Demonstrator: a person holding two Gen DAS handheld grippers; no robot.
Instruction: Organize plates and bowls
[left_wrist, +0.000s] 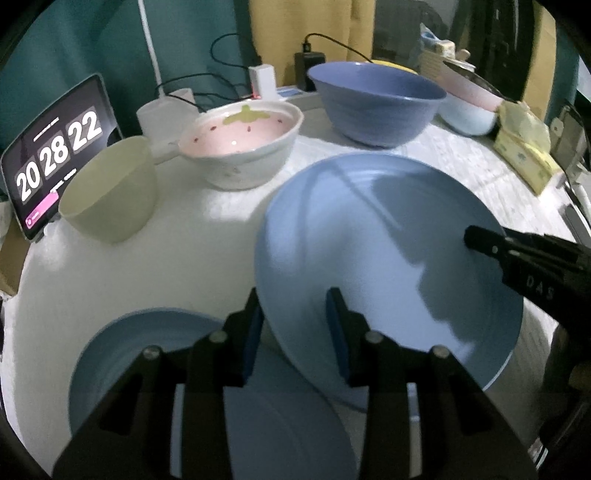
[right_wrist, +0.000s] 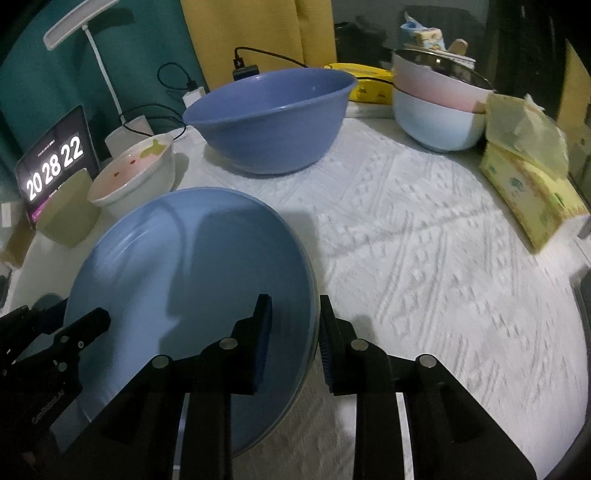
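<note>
A light blue plate (left_wrist: 369, 258) (right_wrist: 184, 277) hangs tilted above the white tablecloth (right_wrist: 424, 258), with a gripper on each side. My left gripper (left_wrist: 293, 295) is shut on its left rim, one finger under the plate and one on top. The plate's right rim lies between the fingers of my right gripper (right_wrist: 294, 299), but the inner pad (right_wrist: 263, 332) stands off the surface, so the gripper is open. A second light blue plate (left_wrist: 122, 350) lies flat under the left gripper, partly covered by the tilted one.
Behind the plates stand a large blue bowl (left_wrist: 373, 107) (right_wrist: 269, 122), a white strawberry-pattern bowl (left_wrist: 240, 147) and a pale green bowl (left_wrist: 110, 192). Stacked pink and pale blue bowls (right_wrist: 436, 110) and a yellow tissue pack (right_wrist: 528, 192) are at the right. A clock tablet (left_wrist: 55, 155) leans at the left.
</note>
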